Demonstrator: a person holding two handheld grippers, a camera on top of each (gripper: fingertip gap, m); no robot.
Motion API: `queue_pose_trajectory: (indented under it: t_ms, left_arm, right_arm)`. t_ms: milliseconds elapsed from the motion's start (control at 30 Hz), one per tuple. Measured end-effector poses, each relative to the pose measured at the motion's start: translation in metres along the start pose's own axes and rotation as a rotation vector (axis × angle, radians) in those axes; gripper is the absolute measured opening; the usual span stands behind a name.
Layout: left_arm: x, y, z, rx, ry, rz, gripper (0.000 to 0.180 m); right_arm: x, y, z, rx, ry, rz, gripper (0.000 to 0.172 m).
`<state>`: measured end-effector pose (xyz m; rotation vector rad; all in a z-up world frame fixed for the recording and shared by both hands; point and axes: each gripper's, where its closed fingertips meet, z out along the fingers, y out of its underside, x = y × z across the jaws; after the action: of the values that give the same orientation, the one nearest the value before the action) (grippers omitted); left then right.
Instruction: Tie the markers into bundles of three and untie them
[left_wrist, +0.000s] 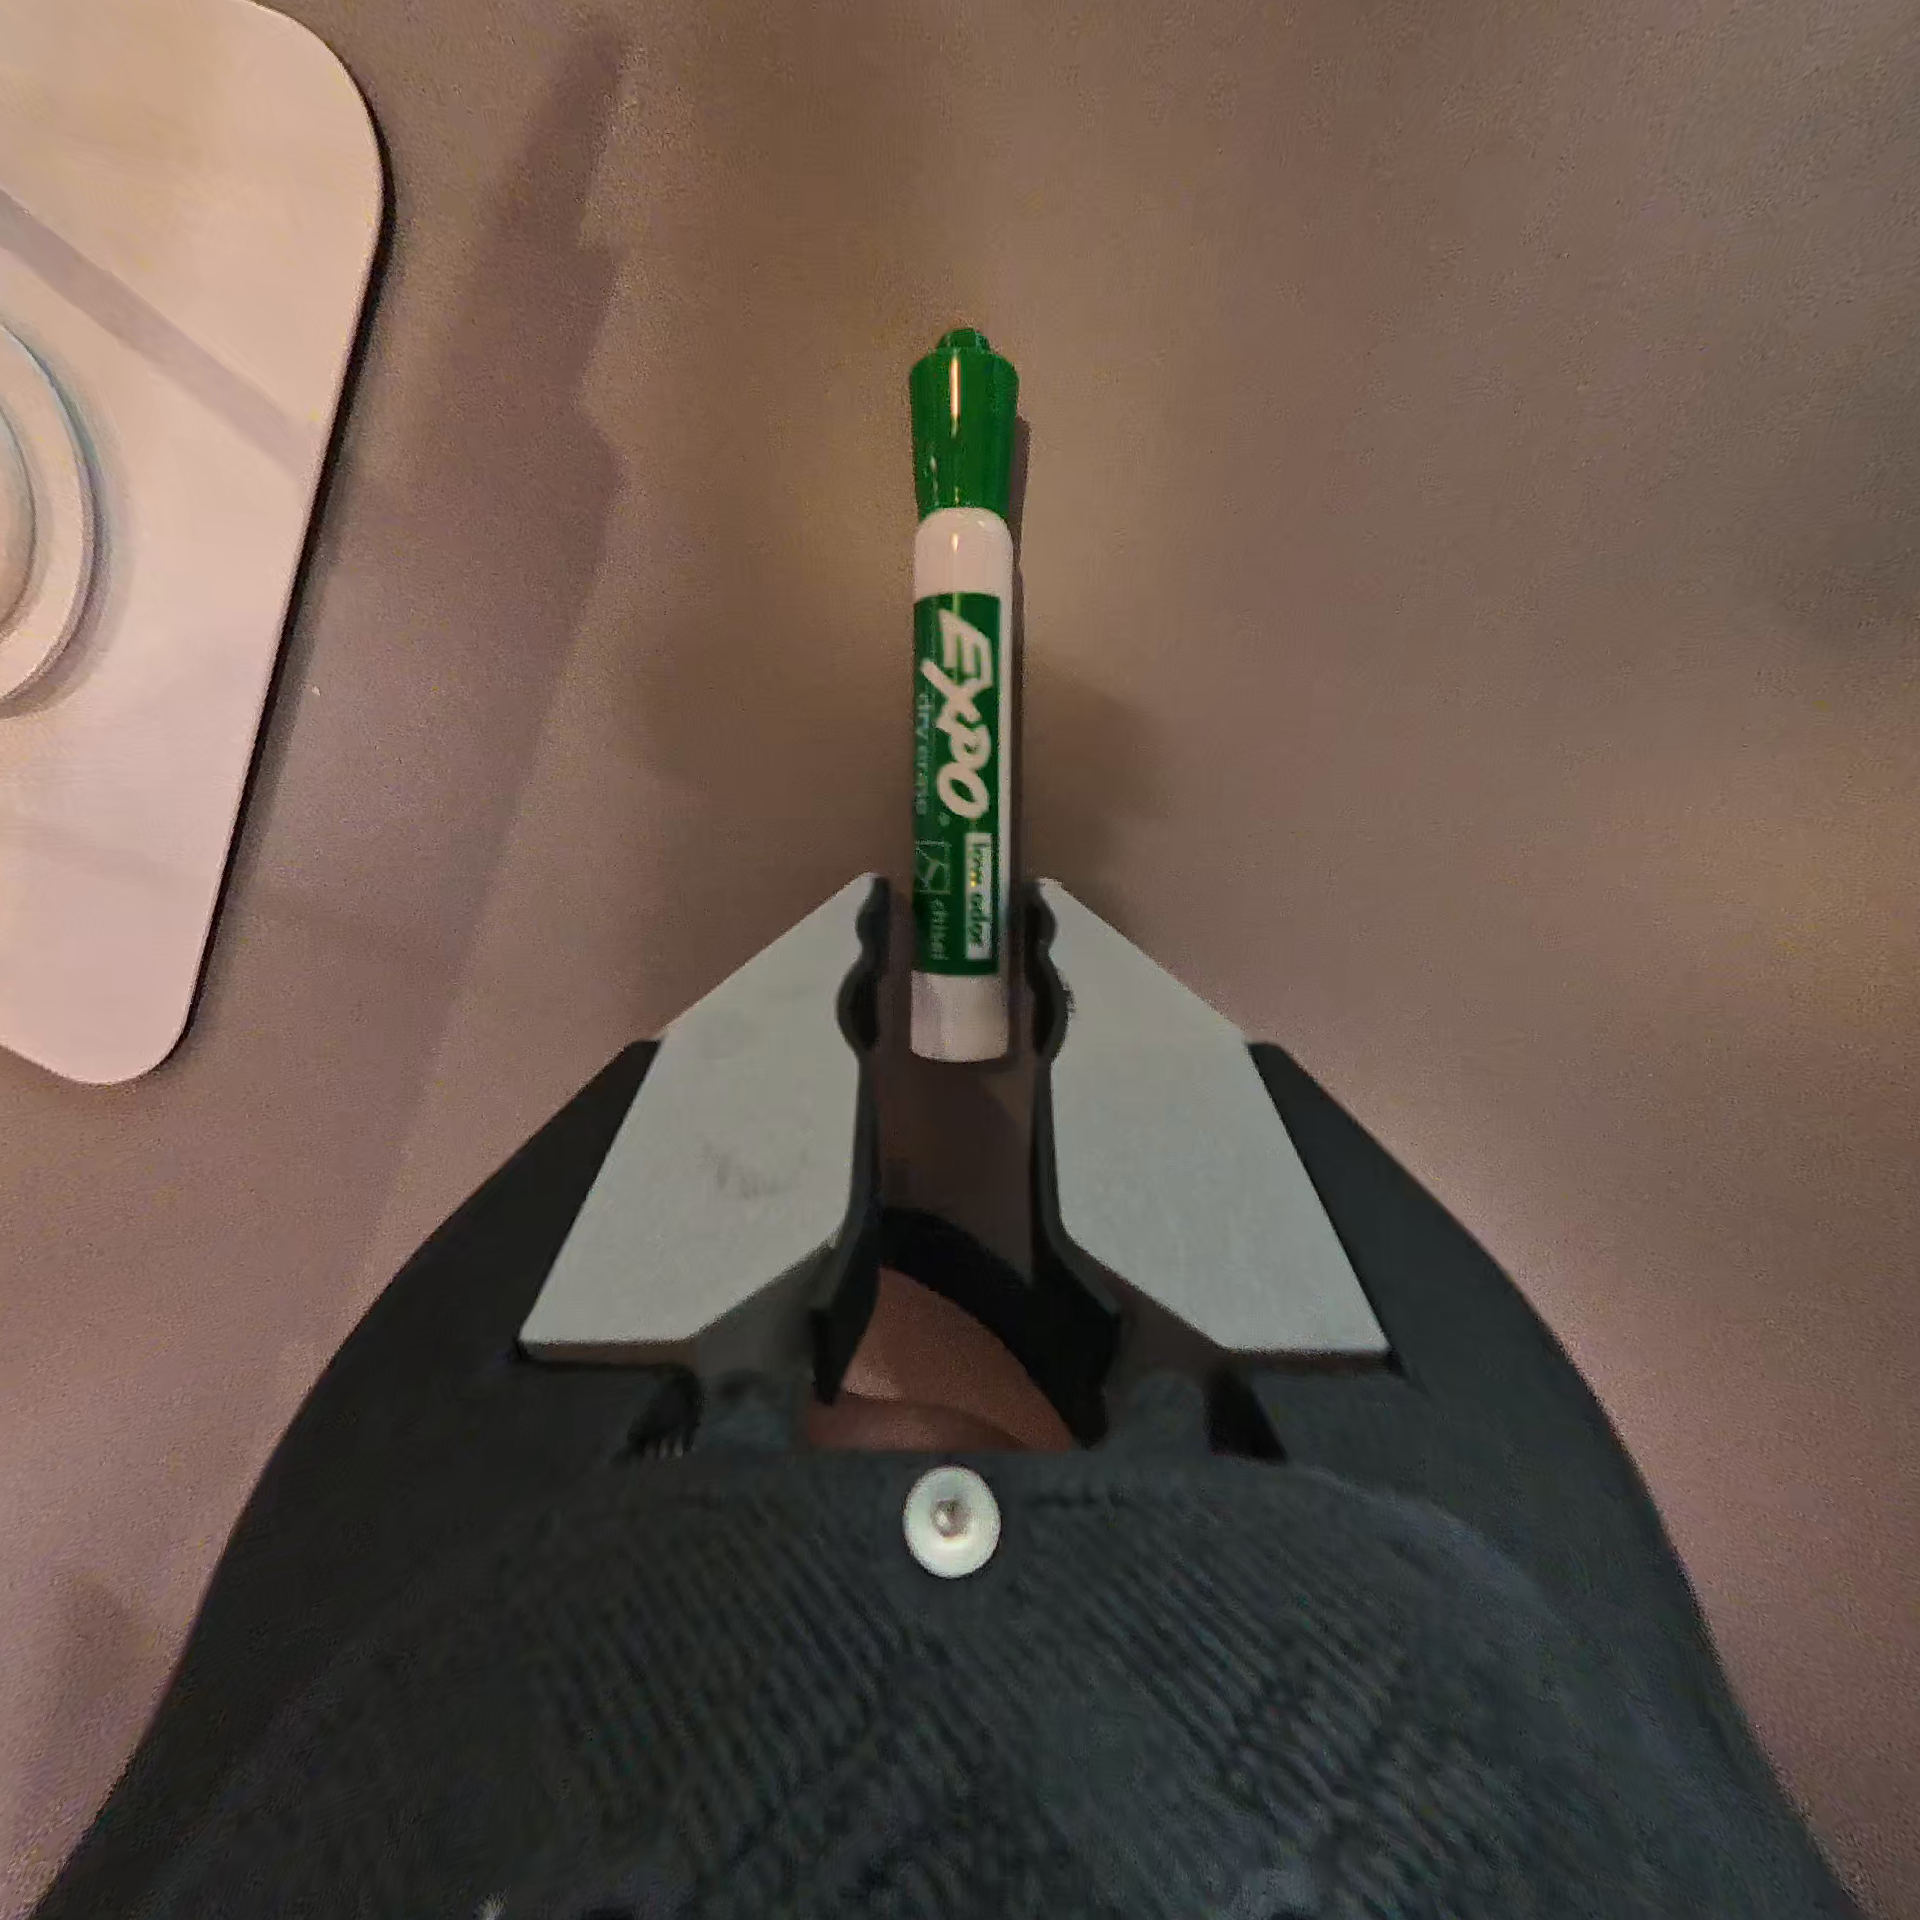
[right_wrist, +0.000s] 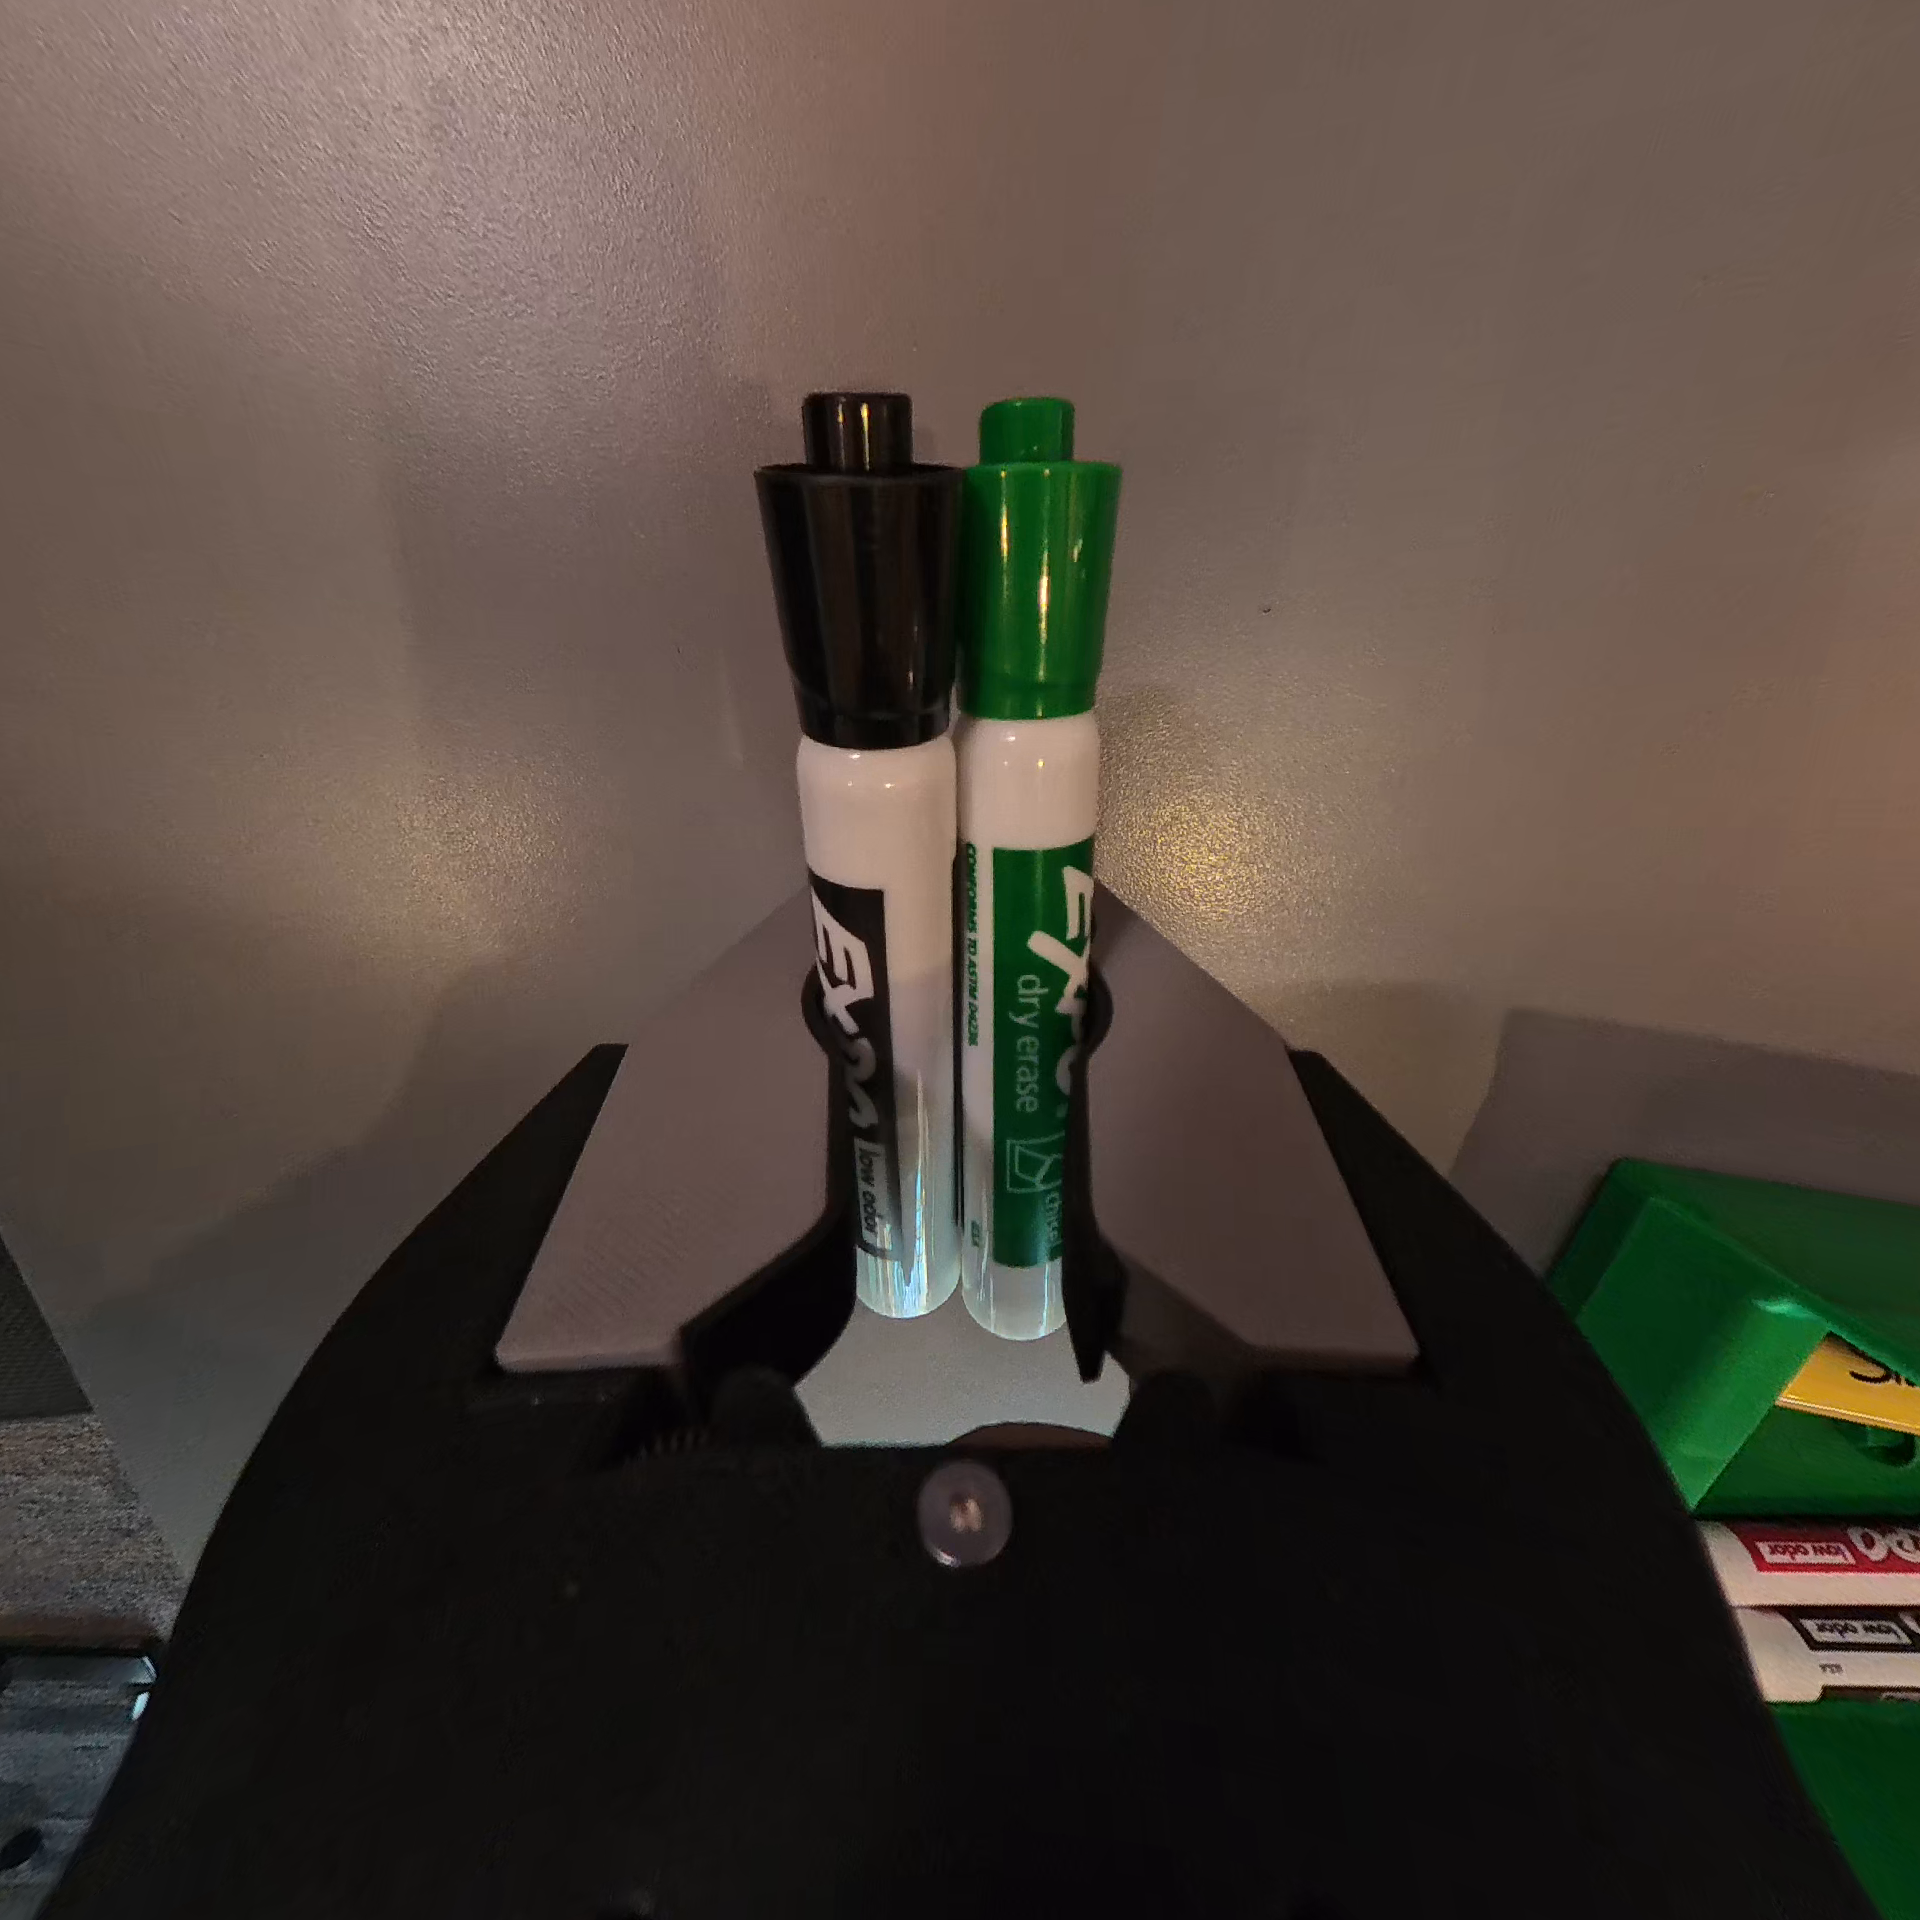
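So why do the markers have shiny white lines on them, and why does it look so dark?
Right wrist view: a lamp glints off the glossy black marker and green marker, with warm glowing patches on the surface beside them; the black gripper body below stays dim. Left wrist view: the green marker has one glint on its cap and a dark shadow along its right; the pale board at left looks smeared.

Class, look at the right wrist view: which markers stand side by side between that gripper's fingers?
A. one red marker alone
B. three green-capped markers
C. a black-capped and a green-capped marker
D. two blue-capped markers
C: a black-capped marker and a green-capped marker stand side by side between the right gripper fingers.
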<state>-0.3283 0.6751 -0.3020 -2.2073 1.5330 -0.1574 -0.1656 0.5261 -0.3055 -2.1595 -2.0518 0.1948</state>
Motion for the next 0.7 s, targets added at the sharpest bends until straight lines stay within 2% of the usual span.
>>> queue_pose_trajectory:
  t_ms: [33,200,333,433,600,700]
  left_arm:
    - [0.003,0.002,-0.002,-0.009,-0.002,0.008,0.035]
    - [0.023,-0.027,-0.002,0.043,0.064,0.002,0.048]
    - [0.03,-0.05,0.019,0.023,0.083,0.01,0.05]
    - [0.037,-0.069,0.028,0.06,0.13,-0.01,0.017]
    - [0.036,-0.072,0.027,0.091,0.075,0.017,0.016]
    - [0.038,-0.081,0.007,0.241,0.053,-0.015,0.016]
  right_arm:
    - [0.0,0.0,0.0,-0.001,0.0,0.0,0.038]
    - [0.0,0.0,0.0,0.007,0.001,0.008,0.038]
    - [-0.001,0.0,0.0,0.023,0.001,0.018,0.038]
    - [-0.001,0.0,0.0,0.024,-0.004,0.022,0.038]
    - [-0.001,-0.001,0.0,0.016,0.0,0.02,0.038]
    - [-0.001,-0.001,0.001,0.021,0.004,0.021,0.038]
